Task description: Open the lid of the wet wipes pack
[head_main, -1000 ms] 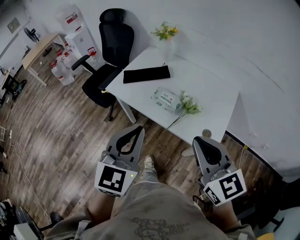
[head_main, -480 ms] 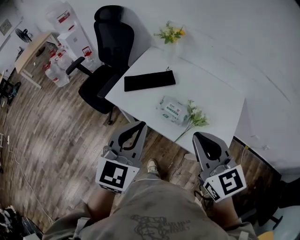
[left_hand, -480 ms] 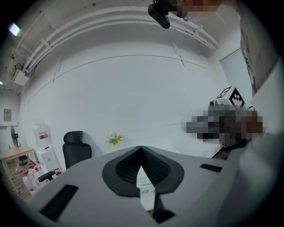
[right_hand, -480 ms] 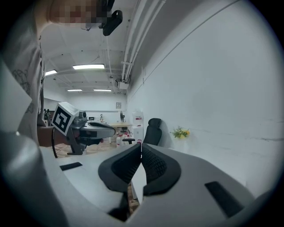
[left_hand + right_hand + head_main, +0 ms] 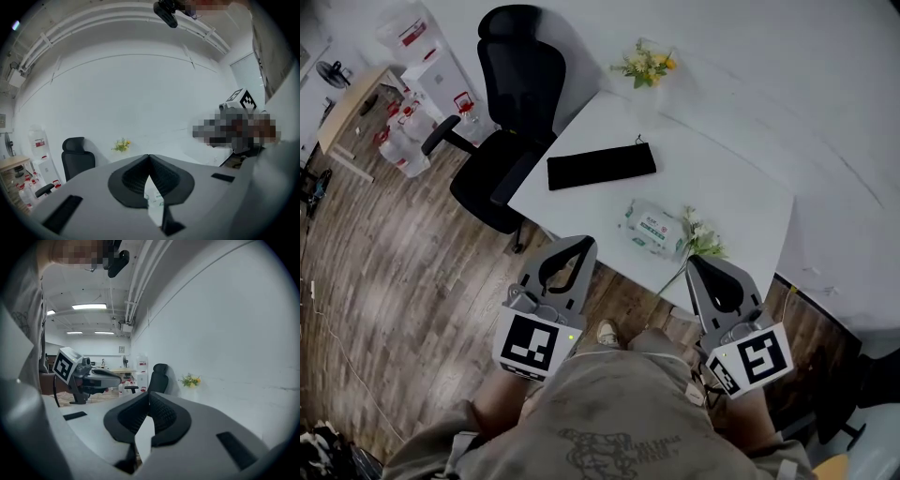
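The wet wipes pack [image 5: 654,230], white with a green label, lies flat near the front edge of the white table [image 5: 731,183]. A slice of the pack [image 5: 153,196] shows through the gap below the tips in the left gripper view. My left gripper [image 5: 580,247] is shut and empty, short of the table's front edge and left of the pack. The right gripper [image 5: 699,265] is shut and empty too, just before the table edge, right of the pack. In their own views both the left gripper [image 5: 149,157] and the right gripper [image 5: 149,394] have their tips touching.
A black pouch [image 5: 602,166] lies behind the pack, and a loose flower sprig [image 5: 701,242] lies to its right. A yellow flower bunch [image 5: 647,64] stands at the table's far corner. A black office chair [image 5: 511,103] stands left of the table on the wood floor [image 5: 384,272].
Both grippers have come forward toward the table together, and the table and wipes pack now sit closer to their tips. Both stayed shut.
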Available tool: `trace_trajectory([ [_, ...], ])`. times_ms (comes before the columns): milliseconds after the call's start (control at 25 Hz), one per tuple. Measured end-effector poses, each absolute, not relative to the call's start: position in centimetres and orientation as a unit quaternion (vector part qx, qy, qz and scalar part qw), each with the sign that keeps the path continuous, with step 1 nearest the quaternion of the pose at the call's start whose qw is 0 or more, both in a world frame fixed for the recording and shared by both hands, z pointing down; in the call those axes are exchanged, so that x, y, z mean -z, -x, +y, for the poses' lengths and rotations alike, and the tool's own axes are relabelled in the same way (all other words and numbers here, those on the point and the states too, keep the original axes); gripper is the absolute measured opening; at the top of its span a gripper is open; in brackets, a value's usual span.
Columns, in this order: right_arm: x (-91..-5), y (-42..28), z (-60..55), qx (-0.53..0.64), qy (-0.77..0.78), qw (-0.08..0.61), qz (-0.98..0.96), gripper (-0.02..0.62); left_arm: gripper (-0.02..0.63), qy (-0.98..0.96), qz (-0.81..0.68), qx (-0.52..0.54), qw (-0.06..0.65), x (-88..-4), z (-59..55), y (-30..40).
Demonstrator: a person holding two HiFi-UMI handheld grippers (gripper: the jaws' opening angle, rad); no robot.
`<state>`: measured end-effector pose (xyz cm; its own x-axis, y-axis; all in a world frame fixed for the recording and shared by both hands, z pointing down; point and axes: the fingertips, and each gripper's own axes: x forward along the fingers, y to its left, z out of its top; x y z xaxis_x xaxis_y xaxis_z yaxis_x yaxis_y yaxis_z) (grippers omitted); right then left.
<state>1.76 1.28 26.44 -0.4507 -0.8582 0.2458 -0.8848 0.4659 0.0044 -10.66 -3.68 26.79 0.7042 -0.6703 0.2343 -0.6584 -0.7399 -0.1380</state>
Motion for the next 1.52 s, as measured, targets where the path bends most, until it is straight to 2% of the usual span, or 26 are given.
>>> trace_trajectory([
  [1160, -30.0, -8.4, -5.8, -0.084, -0.464, 0.117, -0.874, 0.032, 0.017, 0.905, 0.382, 0.187, -0.004, -29.7, -9.0, 3.5],
  [1400, -32.6, -9.1, -7.1, -0.079, -0.44, 0.134, -0.884, 0.032, 0.017, 0.894, 0.392, 0.217, -0.022, -32.2, -9.9, 2.2],
  [1520, -34.0, -8.9, -7.5, -0.053, -0.431, 0.166, -0.886, 0.037, 0.017, 0.889, 0.394, 0.232, -0.032, -33.9, -10.5, 1.4],
])
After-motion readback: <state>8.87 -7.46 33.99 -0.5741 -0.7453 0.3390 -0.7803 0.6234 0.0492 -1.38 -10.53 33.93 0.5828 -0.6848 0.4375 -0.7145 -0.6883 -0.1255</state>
